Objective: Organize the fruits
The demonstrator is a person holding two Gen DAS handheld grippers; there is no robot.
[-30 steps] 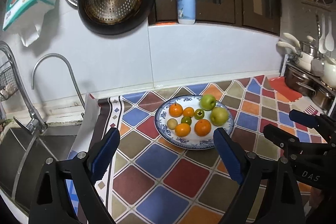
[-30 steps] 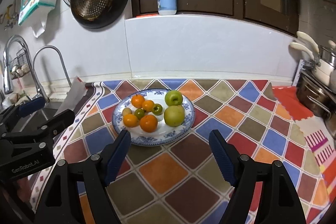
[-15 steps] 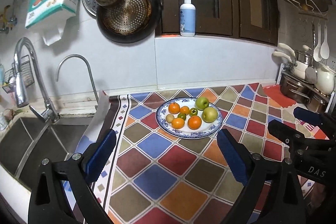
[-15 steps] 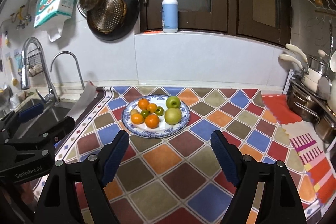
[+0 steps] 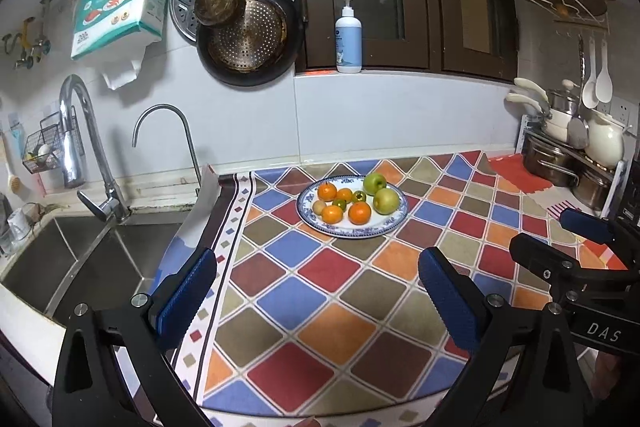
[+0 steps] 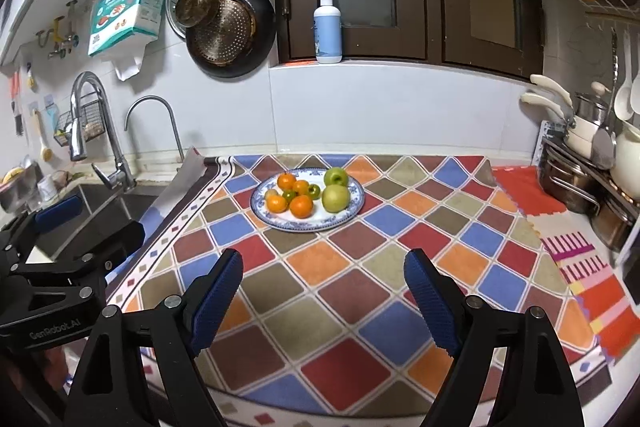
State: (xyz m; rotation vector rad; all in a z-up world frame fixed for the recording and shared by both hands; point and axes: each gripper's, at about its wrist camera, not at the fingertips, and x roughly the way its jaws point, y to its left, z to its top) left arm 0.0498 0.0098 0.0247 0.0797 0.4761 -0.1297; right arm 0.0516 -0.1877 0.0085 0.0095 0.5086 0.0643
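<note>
On the surface (image 6: 348,291), well ahead of both grippers, sits the plate (image 6: 352,211) with all the fruit: apples (image 6: 335,198) on its right half, oranges (image 6: 301,206) on its left. The left gripper (image 5: 318,297) and right gripper (image 6: 323,293) are empty with jaws opening; neither looks clearly nearer.

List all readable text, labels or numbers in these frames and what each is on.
"DAS": body of the right hand-held gripper.
"GenRobot.AI": body of the left hand-held gripper.
Tissue pack on the wall: large print and a number, not legible.
Pump bottle on the sill: label too small to read.
</note>
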